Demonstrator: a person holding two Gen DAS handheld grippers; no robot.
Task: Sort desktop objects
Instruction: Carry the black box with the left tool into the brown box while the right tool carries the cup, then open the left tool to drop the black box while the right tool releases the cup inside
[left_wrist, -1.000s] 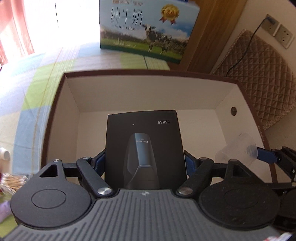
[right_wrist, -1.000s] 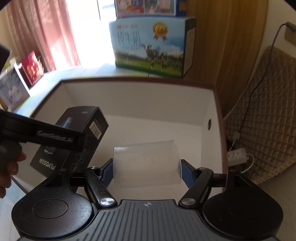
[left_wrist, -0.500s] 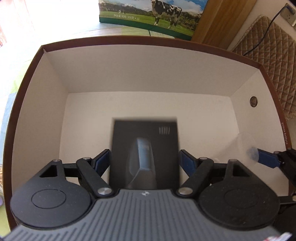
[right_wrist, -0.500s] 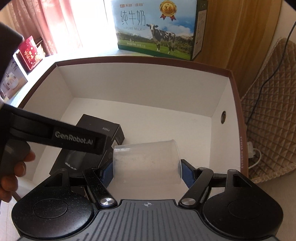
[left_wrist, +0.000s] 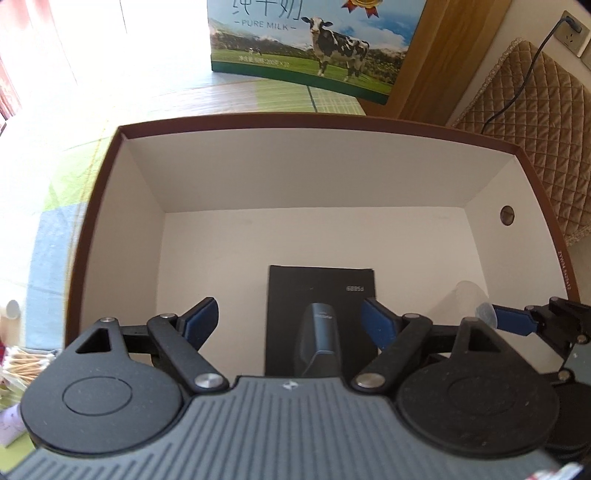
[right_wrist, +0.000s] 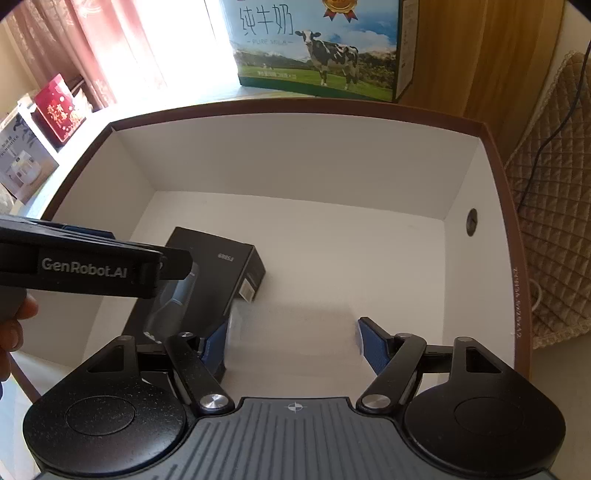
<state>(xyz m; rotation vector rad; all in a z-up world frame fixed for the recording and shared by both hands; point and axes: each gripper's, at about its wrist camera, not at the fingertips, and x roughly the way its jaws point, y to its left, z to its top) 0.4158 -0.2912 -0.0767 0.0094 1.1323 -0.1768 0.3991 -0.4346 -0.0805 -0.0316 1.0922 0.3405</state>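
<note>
A black shaver box (left_wrist: 320, 317) lies flat on the floor of the big white carton with a brown rim (left_wrist: 406, 123); it also shows in the right wrist view (right_wrist: 210, 280). My left gripper (left_wrist: 290, 319) is open above it, the box under its right finger. My right gripper (right_wrist: 291, 341) holds a clear plastic cup (right_wrist: 293, 336) on its side, low inside the carton (right_wrist: 295, 107), right of the black box. The cup looks blurred. The right gripper's finger and the cup's rim (left_wrist: 476, 299) show in the left wrist view.
A milk carton with a cow picture (left_wrist: 314, 48) stands behind the box. A quilted brown cushion (left_wrist: 546, 122) and a wall socket with a cable are on the right. Cotton swabs (left_wrist: 22, 363) lie at the left. Red and white boxes (right_wrist: 55, 107) stand at far left.
My left gripper has opened and let go of the black box, which now lies on the carton floor. My right gripper has lowered the cup further into the carton.
</note>
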